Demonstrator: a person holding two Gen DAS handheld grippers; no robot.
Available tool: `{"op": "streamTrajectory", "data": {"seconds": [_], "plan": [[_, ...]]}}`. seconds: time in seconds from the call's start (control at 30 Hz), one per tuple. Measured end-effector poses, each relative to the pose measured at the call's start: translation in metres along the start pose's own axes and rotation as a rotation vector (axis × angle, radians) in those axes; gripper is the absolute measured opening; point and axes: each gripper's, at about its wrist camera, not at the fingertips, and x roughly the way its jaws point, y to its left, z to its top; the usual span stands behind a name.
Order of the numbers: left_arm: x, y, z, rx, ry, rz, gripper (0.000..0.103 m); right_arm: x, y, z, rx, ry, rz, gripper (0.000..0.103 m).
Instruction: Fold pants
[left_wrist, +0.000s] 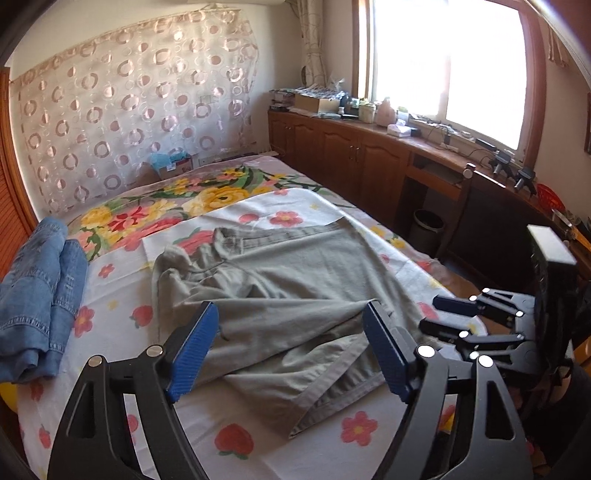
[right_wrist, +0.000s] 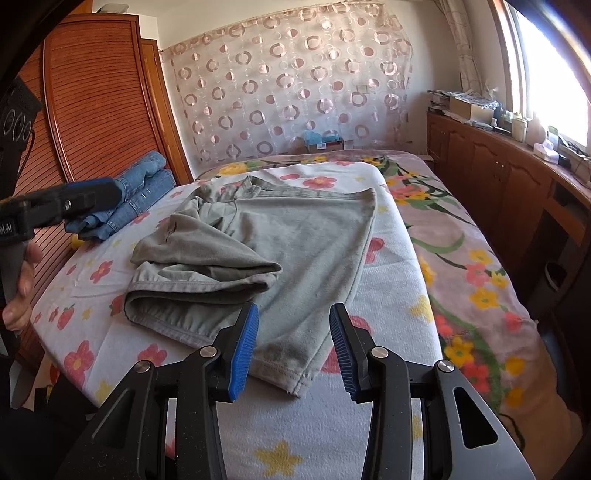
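Note:
Grey-green pants (left_wrist: 295, 273) lie on the bed, partly folded, with one leg doubled over into a thick layer (right_wrist: 199, 273). My left gripper (left_wrist: 291, 314) is open wide just above the lower folded part, its blue pads clear of the cloth. It also shows at the left edge of the right wrist view, left gripper (right_wrist: 110, 194), held by a hand. My right gripper (right_wrist: 293, 314) is open over the hem at the near end of the pants (right_wrist: 295, 229), with nothing pressed between its pads. From the left wrist view the right gripper (left_wrist: 430, 313) is off the bed's right side.
Folded blue jeans (left_wrist: 40, 288) (right_wrist: 147, 184) are stacked by the wooden headboard (right_wrist: 96, 110). A white flowered sheet (right_wrist: 258, 443) covers the floral blanket (right_wrist: 461, 240). Wooden cabinets (left_wrist: 351, 155) and a waste bin (left_wrist: 426, 225) line the window side. A box (left_wrist: 173, 166) sits at the far end.

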Motion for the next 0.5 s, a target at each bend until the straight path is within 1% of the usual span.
{"op": "streamTrajectory", "data": {"seconds": [0.07,0.2,0.43,0.5], "plan": [[0.004,0.006,-0.007,-0.001,0.004,0.022,0.081,0.002,0.001,0.002,-0.003,-0.001,0.003,0.042],[0.012,0.017,-0.02,-0.031,0.028,0.019,0.081,0.009,0.003,0.009,-0.009,-0.01,0.01,0.042],[0.02,0.031,-0.042,-0.064,0.059,0.029,0.081,0.032,0.012,0.02,-0.023,0.018,0.022,0.041],[0.021,0.034,-0.047,-0.069,0.062,0.035,0.081,0.039,0.013,0.021,-0.019,0.038,0.016,0.037]]}}
